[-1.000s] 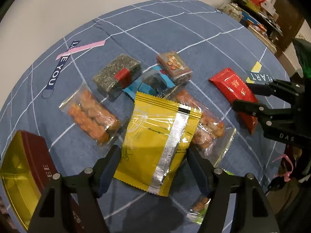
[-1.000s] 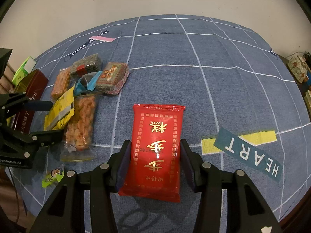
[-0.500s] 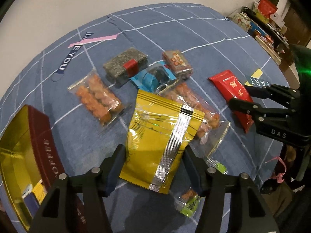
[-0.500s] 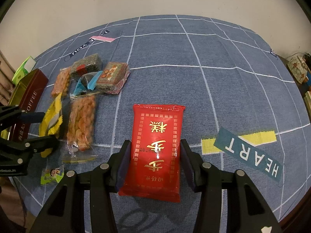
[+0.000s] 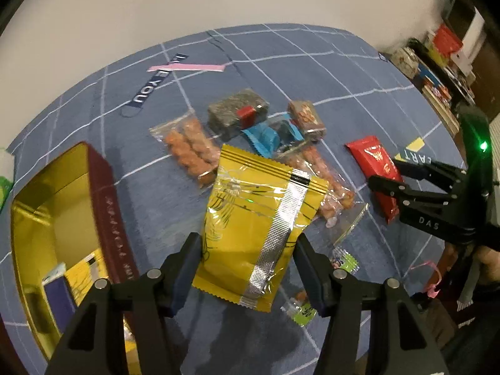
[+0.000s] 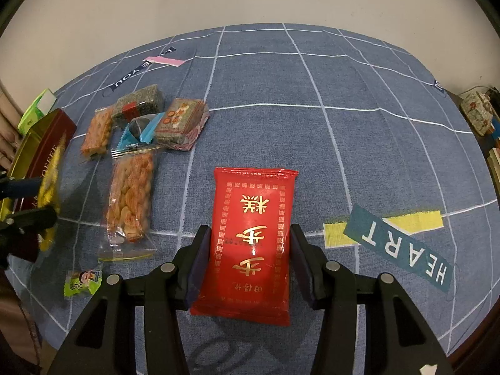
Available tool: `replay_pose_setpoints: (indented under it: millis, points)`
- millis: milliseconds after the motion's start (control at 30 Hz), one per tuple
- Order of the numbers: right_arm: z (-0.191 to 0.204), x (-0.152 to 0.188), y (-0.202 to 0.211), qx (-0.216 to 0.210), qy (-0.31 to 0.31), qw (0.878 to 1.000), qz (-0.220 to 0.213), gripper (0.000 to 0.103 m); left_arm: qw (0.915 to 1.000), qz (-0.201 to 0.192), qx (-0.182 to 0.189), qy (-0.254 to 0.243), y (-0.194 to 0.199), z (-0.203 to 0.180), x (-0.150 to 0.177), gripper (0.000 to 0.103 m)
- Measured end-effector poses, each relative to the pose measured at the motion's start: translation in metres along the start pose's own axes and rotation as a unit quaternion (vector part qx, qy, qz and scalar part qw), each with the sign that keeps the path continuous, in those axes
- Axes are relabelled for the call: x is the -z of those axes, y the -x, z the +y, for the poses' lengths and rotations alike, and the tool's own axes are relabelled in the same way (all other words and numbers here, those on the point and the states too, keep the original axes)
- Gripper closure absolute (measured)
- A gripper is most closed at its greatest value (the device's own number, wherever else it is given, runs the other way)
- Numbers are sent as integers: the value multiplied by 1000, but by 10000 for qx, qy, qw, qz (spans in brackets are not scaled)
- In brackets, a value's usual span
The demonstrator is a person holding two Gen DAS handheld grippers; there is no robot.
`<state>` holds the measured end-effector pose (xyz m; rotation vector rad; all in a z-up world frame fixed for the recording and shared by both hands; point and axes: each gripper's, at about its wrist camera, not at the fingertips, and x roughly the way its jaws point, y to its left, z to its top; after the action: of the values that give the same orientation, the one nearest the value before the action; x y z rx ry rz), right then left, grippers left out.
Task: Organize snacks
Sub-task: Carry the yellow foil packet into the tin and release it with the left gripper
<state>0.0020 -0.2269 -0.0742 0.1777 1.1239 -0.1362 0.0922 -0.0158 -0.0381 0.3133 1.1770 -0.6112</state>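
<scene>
My left tongs (image 5: 247,268) pinch the yellow pouch (image 5: 261,225) by its two side edges, and the pouch hangs clear of the blue checked cloth (image 5: 312,72) that covers the worktop. Its silver seam runs down the face turned toward my camera. Just to the left of the pouch sits the open tin (image 5: 59,218), dark red outside and gold inside, with a few packets lying in its lower end.

Beyond the pouch the other snacks lie on the cloth in a loose cluster: a clear bag of orange snacks (image 5: 189,148), a dark seed bar with a red label (image 5: 239,115), a blue wrapper (image 5: 265,134), a small brown block (image 5: 306,118), and a long clear bag of orange pieces (image 6: 131,193) partly hidden behind the pouch in the left view. A small green candy (image 6: 82,282) lies near the cloth's near edge.

My right tongs (image 6: 248,262) close on the red packet (image 6: 251,243) with gold characters, one pad against each long side. I cannot tell whether the packet is lifted off the cloth or rests on it. It is well apart from the cluster, with the printed word HEART (image 6: 403,250) to its right.
</scene>
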Motion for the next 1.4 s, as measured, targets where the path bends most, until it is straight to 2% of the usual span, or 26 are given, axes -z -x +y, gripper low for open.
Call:
replay_pose_setpoints:
  millis: [333, 433, 600, 700, 900, 1233, 1400]
  points:
    - [2, 2, -1, 68, 44, 10000, -26, 55, 9954, -363, -319, 823, 51, 43, 3, 42]
    - [3, 3, -1, 86, 49, 9999, -33, 54, 9912, -411, -534, 1139, 67, 69, 8, 42]
    - [5, 4, -1, 129, 65, 9999, -47, 53, 9791, -303, -964, 1766, 78, 115, 28, 42]
    - [6, 3, -2, 146, 76, 9999, -48, 53, 9719, -153, -1036, 2109, 77, 141, 46, 42]
    - [7, 3, -2, 175, 91, 9998, -54, 52, 9648, 48, -1335, 2267, 69, 163, 72, 42]
    - [8, 3, -2, 205, 78, 9998, -31, 52, 9607, 286, -1387, 2387, 54, 175, 90, 42]
    - [7, 3, -2, 221, 71, 9997, -30, 52, 9535, 421, -1419, 2626, 49, 182, 98, 42]
